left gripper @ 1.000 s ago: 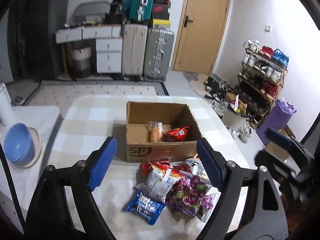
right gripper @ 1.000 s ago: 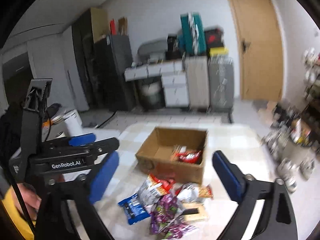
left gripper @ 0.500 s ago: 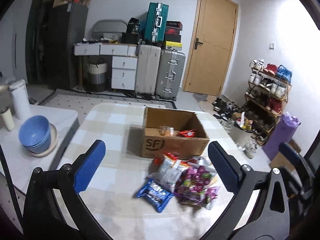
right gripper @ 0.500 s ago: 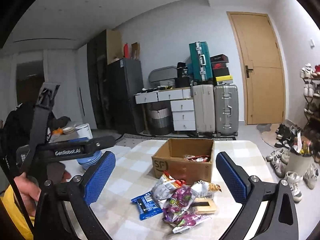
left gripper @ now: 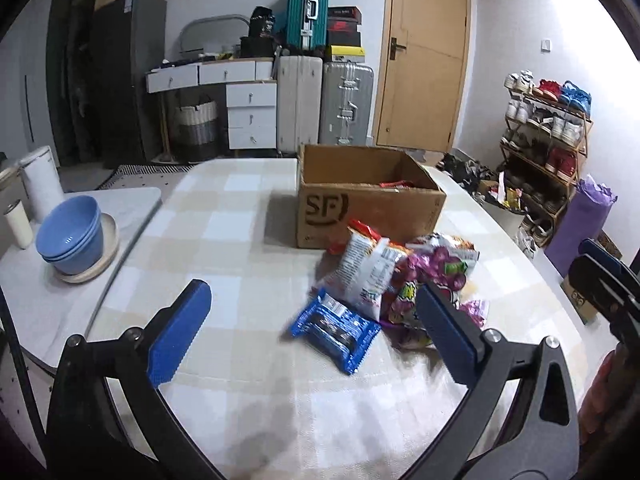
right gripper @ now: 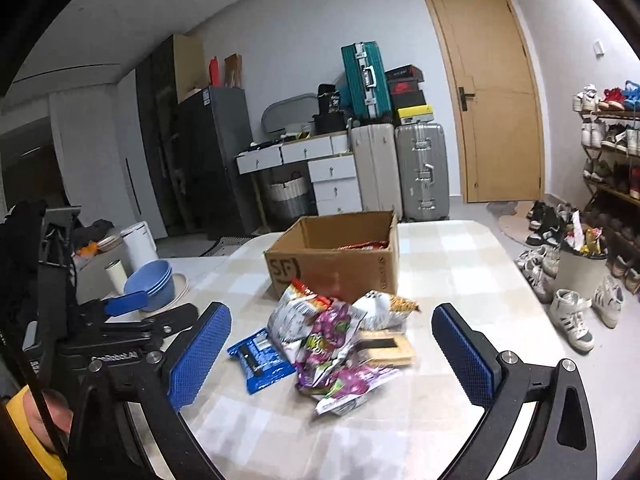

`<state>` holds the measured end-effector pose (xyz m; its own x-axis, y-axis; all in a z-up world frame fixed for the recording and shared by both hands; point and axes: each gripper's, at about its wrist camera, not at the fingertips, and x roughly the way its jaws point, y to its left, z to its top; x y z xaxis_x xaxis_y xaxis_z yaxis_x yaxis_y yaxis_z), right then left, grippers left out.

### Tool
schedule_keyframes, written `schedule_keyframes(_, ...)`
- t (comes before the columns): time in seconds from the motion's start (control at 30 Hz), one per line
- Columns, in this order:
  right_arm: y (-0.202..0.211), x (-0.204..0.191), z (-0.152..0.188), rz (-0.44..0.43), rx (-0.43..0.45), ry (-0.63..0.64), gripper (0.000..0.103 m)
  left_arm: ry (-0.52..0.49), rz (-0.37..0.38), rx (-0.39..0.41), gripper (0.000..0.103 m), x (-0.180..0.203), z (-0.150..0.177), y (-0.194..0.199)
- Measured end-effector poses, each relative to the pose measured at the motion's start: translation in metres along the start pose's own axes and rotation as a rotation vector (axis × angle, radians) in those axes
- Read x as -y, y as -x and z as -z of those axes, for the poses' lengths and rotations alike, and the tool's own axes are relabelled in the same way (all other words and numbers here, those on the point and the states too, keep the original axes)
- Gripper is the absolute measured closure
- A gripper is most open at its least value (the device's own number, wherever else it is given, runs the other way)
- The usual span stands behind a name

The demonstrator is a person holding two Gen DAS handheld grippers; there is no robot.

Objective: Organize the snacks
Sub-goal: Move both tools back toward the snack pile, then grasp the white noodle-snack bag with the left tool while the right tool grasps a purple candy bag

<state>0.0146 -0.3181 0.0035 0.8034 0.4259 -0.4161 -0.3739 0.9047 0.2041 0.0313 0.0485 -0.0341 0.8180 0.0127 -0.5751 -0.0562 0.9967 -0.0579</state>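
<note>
An open cardboard box (left gripper: 368,208) marked SF stands on the checked table (left gripper: 224,240), with red snack packets inside; it also shows in the right wrist view (right gripper: 336,264). In front of it lies a pile of snacks: a blue packet (left gripper: 336,328) (right gripper: 260,354), a white and red bag (left gripper: 366,270) (right gripper: 294,312), purple bags (left gripper: 436,276) (right gripper: 332,356) and a flat tan box (right gripper: 386,346). My left gripper (left gripper: 308,332) is open and empty above the near table, just before the blue packet. My right gripper (right gripper: 332,356) is open and empty, back from the pile.
Stacked blue bowls (left gripper: 72,236) on a plate and a white canister (left gripper: 40,184) sit on a side surface at left. Suitcases (left gripper: 324,108), white drawers and a door stand behind the table. A shoe rack (left gripper: 548,140) is at right.
Both grippers have pulled back and dropped lower, so the box and snack pile now sit farther ahead and are seen from a flatter angle. Both stay open and empty.
</note>
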Motion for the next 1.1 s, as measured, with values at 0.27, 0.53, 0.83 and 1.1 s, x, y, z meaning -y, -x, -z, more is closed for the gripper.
schedule_keyframes(0.27,-0.015,0.001,0.011,0.008,-0.055,-0.007,0.001,0.001,0.0,-0.052,0.001,0.004,0.007,-0.026)
schedule_keyframes(0.53,-0.042,0.009,0.025,-0.035,-0.141,-0.051,0.007,-0.003,0.003,-0.123,0.001,0.009,0.015,-0.069)
schedule_keyframes(0.83,-0.075,0.018,0.03,-0.066,-0.203,-0.062,0.007,-0.042,0.022,-0.175,0.001,0.025,0.0,-0.136)
schedule_keyframes(1.1,-0.107,0.034,0.026,-0.095,-0.258,-0.108,0.007,-0.096,0.076,-0.25,0.001,0.041,-0.012,-0.204)
